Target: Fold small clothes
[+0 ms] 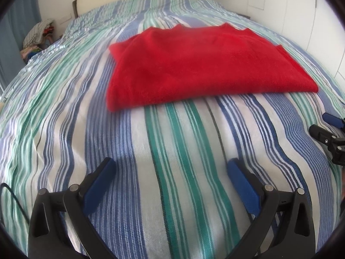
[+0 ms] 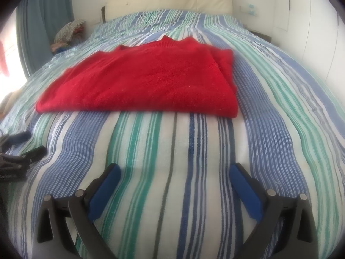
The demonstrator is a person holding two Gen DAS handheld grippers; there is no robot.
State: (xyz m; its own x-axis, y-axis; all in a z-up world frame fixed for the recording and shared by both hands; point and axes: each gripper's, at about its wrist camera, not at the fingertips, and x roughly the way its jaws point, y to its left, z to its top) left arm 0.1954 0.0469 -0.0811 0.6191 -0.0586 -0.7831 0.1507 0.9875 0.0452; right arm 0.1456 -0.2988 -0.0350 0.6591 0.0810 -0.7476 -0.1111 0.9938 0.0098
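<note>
On the bed: a striped bedspread point(image 1: 172, 151) in blue, green and white covers the whole surface.
Red sweater point(image 1: 194, 69): lies folded flat in the middle of the bedspread, a layered fold edge showing on its right side; neither gripper touches it.
Left gripper point(image 1: 171, 168): jaws wide apart, holding nothing, low over the bedspread, near the sweater's front edge.
Right gripper point(image 2: 174, 170): jaws spread apart, empty, low over the stripes in front of the sweater.
Headboard point(image 2: 168, 2): cream, padded, at the far end.
Pile of clothes point(image 2: 69, 32): beside the bed at far left.
</note>
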